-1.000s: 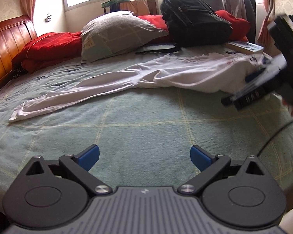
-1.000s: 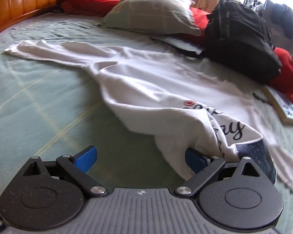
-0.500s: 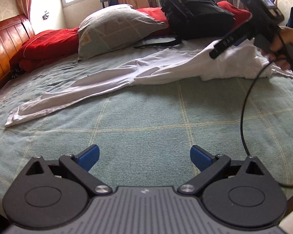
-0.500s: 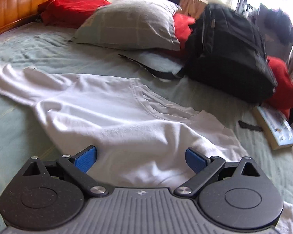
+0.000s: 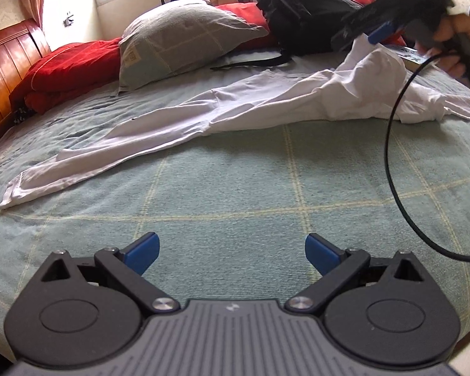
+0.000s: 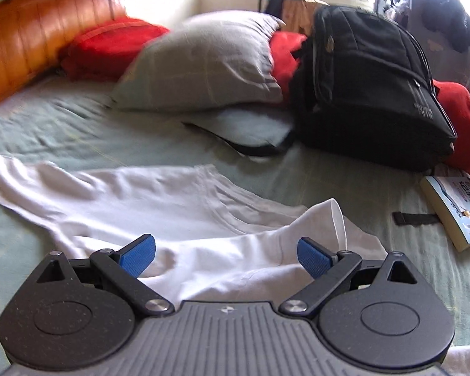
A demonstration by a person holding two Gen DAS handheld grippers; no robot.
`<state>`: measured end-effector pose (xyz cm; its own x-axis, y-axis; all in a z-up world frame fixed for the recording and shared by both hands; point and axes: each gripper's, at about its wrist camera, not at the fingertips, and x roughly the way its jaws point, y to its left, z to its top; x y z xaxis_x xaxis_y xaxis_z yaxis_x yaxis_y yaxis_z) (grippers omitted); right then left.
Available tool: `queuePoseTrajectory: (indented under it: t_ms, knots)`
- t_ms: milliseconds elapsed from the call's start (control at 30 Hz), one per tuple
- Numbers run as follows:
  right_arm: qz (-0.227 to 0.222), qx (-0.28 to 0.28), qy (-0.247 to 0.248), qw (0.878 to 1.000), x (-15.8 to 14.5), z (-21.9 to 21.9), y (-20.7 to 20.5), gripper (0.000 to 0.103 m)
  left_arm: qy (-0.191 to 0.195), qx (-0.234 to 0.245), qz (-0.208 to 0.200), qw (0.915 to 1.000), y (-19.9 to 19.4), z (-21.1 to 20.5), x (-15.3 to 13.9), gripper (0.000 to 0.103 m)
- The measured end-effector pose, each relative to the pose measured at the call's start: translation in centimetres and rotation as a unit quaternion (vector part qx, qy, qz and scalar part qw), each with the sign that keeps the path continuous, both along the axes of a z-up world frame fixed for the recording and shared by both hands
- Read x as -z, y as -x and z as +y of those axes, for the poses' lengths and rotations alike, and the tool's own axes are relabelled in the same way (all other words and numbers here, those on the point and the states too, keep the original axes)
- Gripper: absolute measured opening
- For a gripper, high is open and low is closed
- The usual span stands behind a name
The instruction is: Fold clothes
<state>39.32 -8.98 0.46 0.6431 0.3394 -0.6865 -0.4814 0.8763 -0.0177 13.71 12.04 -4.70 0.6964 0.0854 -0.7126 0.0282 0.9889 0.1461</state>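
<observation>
A white long-sleeved shirt (image 5: 266, 106) lies crumpled across the green checked bed cover (image 5: 235, 194), one sleeve stretched to the left. My left gripper (image 5: 232, 250) hovers open over bare cover, well short of the shirt. In the left wrist view my right gripper (image 5: 382, 28), blurred and held by a hand (image 5: 454, 40), is at the shirt's raised right part. In the right wrist view the right gripper (image 6: 225, 255) stands open, and a hump of the shirt (image 6: 141, 200) bulges between its blue pads (image 6: 313, 257).
A grey pillow (image 5: 178, 40), a black backpack (image 5: 304, 9) and red bedding (image 5: 69, 69) line the far side. A wooden headboard (image 5: 3, 72) is at left. A book (image 6: 454, 206) and a small black strap (image 6: 413, 218) lie right of the shirt. A black cable (image 5: 391, 156) hangs from the right gripper.
My right gripper has moved forward over the shirt toward the backpack, and the shirt's right part now rises in a peak beneath it. The left gripper has barely shifted.
</observation>
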Motion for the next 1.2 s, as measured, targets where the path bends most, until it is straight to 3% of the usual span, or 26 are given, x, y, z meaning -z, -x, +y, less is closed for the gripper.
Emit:
queuePoseTrajectory:
  t_ms: [100, 267, 333, 400, 533, 600, 700, 767, 1000, 1200]
  knots:
    - [-0.004, -0.027, -0.021, 0.999, -0.9, -1.2, 2.0, 0.1, -0.002, 0.008, 0.006, 1.0, -0.4, -0.6, 0.3, 0.099]
    - [-0.002, -0.055, -0.026, 0.998, 0.2, -2.8, 5.1, 0.099, -0.002, 0.025, 0.013, 0.9996, -0.7, -1.8, 0.7, 0.099]
    - [0.005, -0.057, -0.027, 0.998, 1.3, -3.2, 5.8, 0.096, -0.003, 0.031, 0.015, 0.9994, -0.7, -2.2, 0.8, 0.099]
    - [0.016, -0.063, -0.032, 0.997, 2.4, -3.5, 6.2, 0.085, -0.005, 0.036, 0.017, 0.9992, -0.8, -2.6, 0.8, 0.099]
    - [0.038, -0.083, -0.049, 0.995, 4.2, -3.2, 6.2, 0.079, -0.008, 0.036, 0.019, 0.9991, -0.8, -2.9, 0.9, 0.099]
    - [0.043, -0.087, -0.045, 0.994, 5.1, -2.6, 5.7, 0.079, -0.009, 0.036, 0.019, 0.9991, -0.8, -3.0, 0.8, 0.099]
    - [0.024, -0.09, 0.002, 0.996, 6.6, -1.3, 5.5, 0.078, -0.01, 0.034, 0.02, 0.9992, -0.8, -3.1, 0.8, 0.099]
    - [0.042, -0.099, 0.01, 0.994, 7.4, -1.0, 5.5, 0.078, -0.01, 0.034, 0.021, 0.9992, -0.8, -3.1, 0.8, 0.099]
    - [0.098, -0.152, -0.04, 0.983, 6.9, -2.5, 9.1, 0.078, -0.011, 0.042, 0.024, 0.9987, -1.3, -3.5, 1.1, 0.099]
    - [0.068, -0.119, -0.036, 0.99, 5.9, -4.4, 10.2, 0.078, -0.014, 0.057, 0.027, 0.9979, -1.3, -4.3, 1.3, 0.099]
